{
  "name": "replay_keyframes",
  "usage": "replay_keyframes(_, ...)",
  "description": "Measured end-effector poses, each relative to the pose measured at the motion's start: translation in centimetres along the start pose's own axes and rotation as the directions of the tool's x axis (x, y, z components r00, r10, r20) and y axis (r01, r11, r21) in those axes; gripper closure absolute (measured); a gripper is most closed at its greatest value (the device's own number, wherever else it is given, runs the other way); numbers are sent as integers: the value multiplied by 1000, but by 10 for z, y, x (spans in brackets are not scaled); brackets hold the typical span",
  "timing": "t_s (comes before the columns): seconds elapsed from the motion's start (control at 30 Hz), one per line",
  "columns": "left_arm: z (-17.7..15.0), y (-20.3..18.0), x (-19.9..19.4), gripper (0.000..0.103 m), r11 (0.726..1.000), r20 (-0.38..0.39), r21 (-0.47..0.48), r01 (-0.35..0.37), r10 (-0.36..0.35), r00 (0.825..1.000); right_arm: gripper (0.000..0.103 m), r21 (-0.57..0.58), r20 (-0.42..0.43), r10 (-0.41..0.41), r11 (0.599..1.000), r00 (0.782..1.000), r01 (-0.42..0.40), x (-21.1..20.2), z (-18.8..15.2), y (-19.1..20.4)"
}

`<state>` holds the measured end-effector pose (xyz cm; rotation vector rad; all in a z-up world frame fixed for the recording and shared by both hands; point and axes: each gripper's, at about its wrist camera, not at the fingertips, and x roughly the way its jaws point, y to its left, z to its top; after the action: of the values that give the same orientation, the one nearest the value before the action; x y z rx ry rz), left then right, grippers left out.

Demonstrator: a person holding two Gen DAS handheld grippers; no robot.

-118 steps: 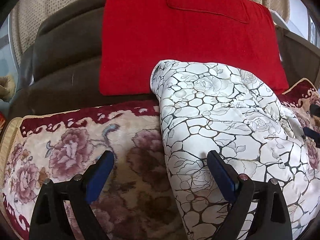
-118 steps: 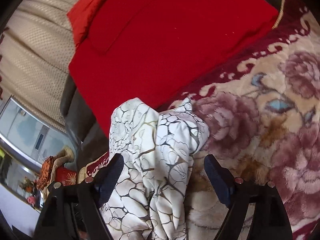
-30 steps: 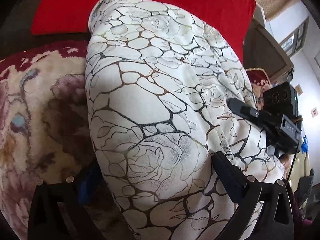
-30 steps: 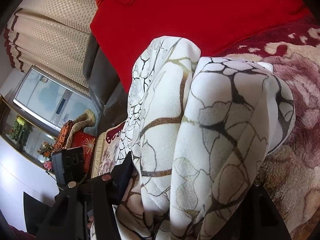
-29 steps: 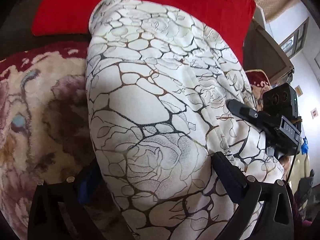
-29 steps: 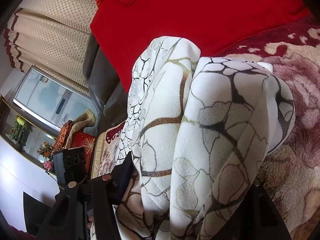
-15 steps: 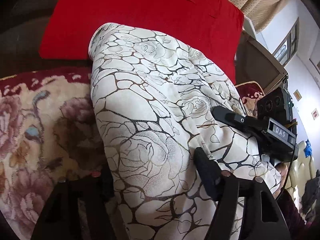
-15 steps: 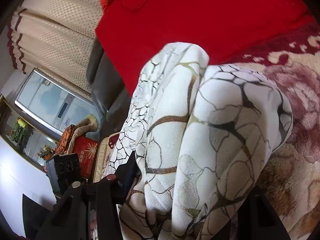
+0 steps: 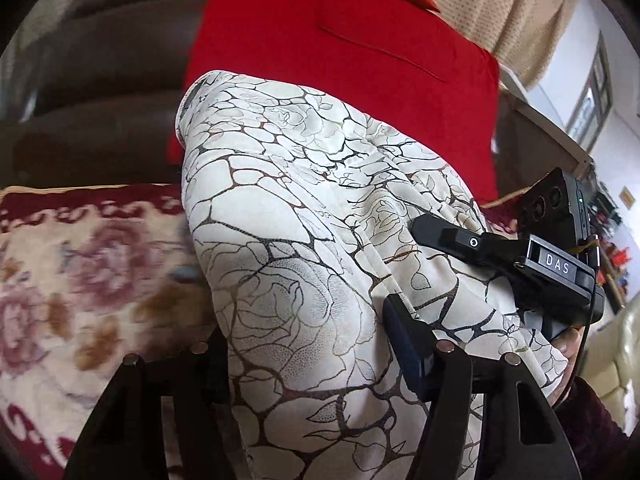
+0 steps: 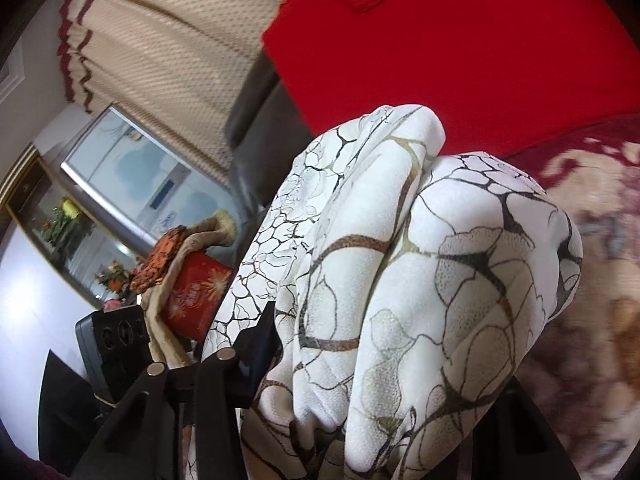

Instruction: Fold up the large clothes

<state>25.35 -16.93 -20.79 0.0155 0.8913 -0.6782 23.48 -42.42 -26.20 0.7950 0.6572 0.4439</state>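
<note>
Step in hand: The big folded white cloth (image 9: 304, 248) with the dark crackle and rose print is held at both ends, so I think the bundle is being picked up off the sofa.
Where the cloth is: It is over the flowery sofa cover (image 9: 80, 264), in front of the red cushion (image 9: 340, 64).
Left hand-held gripper (image 9: 304, 344): Its jaws have just been closing, and they squeeze the thick near end of the cloth.
Right hand-held gripper (image 10: 384, 364): Its jaws have just been closing too, and they squeeze the other bunched end.
Next move: I think both ends must stay level and tight, so the folds do not slip open.
Writing: The right tool's body, seen from the left camera, says "DAS" (image 9: 557, 265). No other words can be read.
</note>
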Motion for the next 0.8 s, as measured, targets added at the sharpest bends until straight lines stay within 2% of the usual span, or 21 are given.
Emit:
replay_keyframes(0.13, -9, 18, -12, 39, 997, -5, -24, -74, 74, 997, 53, 15, -34, 34, 999, 999, -34, 30, -9, 10)
replay_keyframes(0.3, -29, 30, 2, 39, 984, -82, -23, -176, 174, 981, 53, 47, -95, 11, 999, 995, -6, 59, -27, 5)
replay_keyframes(0.47, -30, 18, 5, 39, 976, -80, 13, -215, 216, 973, 53, 144, -111, 6, 990, 994, 10, 64, -35, -16)
replay_keyframes(0.57, -33, 11, 8, 39, 967, -83, 49, -250, 253, 964, 53, 133, -139, -54, 988, 989, 72, 66, -39, -24)
replay_keyframes(0.8, -28, 20, 7, 37, 958, -84, 79, -275, 281, 956, 50, 100, -177, -138, 982, 974, 158, 70, -45, -26)
